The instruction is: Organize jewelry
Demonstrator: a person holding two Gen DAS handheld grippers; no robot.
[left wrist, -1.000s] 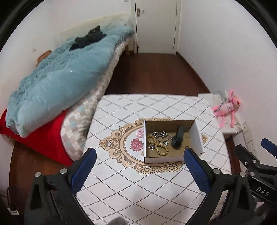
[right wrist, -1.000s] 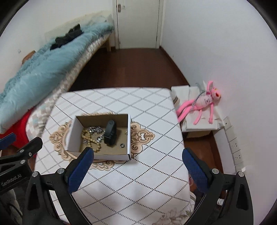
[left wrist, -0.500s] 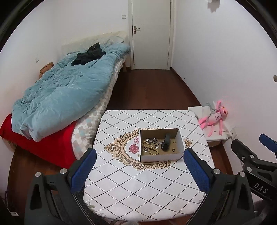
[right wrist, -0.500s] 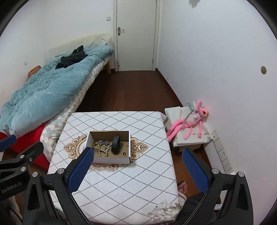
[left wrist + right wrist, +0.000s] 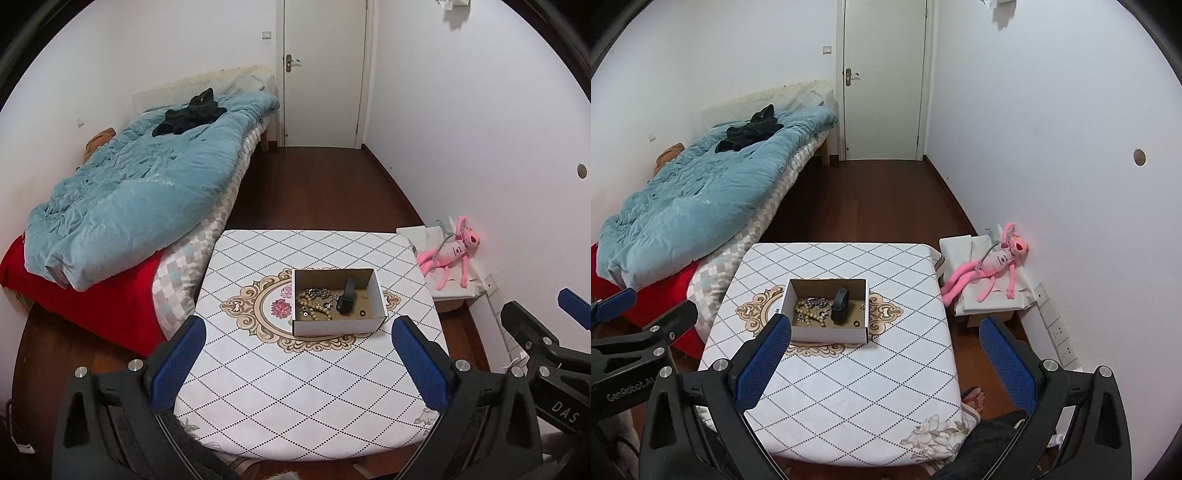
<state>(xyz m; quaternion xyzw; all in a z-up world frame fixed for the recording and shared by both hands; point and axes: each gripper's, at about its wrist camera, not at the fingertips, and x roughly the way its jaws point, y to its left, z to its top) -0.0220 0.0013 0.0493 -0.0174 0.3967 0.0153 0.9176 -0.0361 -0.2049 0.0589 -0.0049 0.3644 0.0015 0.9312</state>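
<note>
Jewelry all sits in one small cardboard box [image 5: 339,325] near the middle of the table [image 5: 295,398], right on the ornate medallion print of the white diamond-pattern cloth. Inside we see a wooden bead bracelet [image 5: 313,308] at the left, a tangle of silver chain [image 5: 317,292] just behind it, a black clip-like piece [image 5: 346,301] standing up in the middle, and a small dark ring [image 5: 362,313] near the front right corner.

We hold both tools well back from the box, up above the near edge of the table. Our left gripper [image 5: 295,365] is spread wide with nothing between its blue pads, and our right gripper [image 5: 882,363] is spread wide and empty too.

Off to the side there's a bed with a blue duvet [image 5: 140,192], and a pink plush toy [image 5: 452,254] against the right wall.
</note>
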